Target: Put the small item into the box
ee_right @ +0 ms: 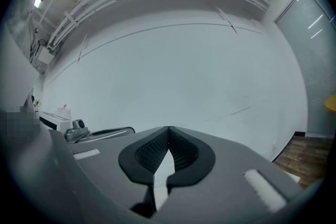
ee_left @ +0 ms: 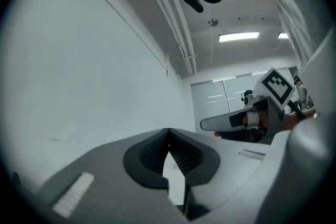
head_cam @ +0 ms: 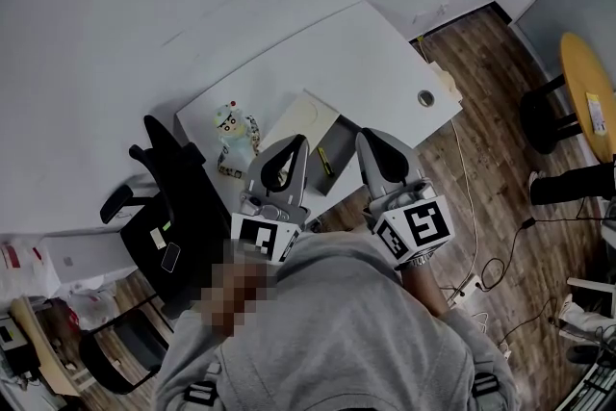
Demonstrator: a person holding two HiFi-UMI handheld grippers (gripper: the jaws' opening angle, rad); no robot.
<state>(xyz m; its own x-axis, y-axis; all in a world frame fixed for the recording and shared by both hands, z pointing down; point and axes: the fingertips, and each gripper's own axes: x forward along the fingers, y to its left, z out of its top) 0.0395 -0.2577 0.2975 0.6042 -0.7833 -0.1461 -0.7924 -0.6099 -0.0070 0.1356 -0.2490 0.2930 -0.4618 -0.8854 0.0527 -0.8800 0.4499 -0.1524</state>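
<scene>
In the head view a white table (head_cam: 356,63) carries an open cardboard box (head_cam: 306,124) near its front edge. A small pale toy figure (head_cam: 229,124) stands just left of the box. Both grippers are held up close to the person's chest, above the table's near edge. My left gripper (head_cam: 299,142) hovers over the box's near left side, and my right gripper (head_cam: 363,137) is just right of the box. Each gripper view shows the jaws meeting at the tips with nothing between: left gripper (ee_left: 168,131), right gripper (ee_right: 168,129). Both gripper views point at the wall and ceiling, so the table is hidden there.
A black office chair (head_cam: 178,207) stands left of the table. The table has a round cable hole (head_cam: 425,97). Cables (head_cam: 472,236) trail over the wooden floor on the right, near a yellow round table (head_cam: 589,87) and a dark stool (head_cam: 541,115).
</scene>
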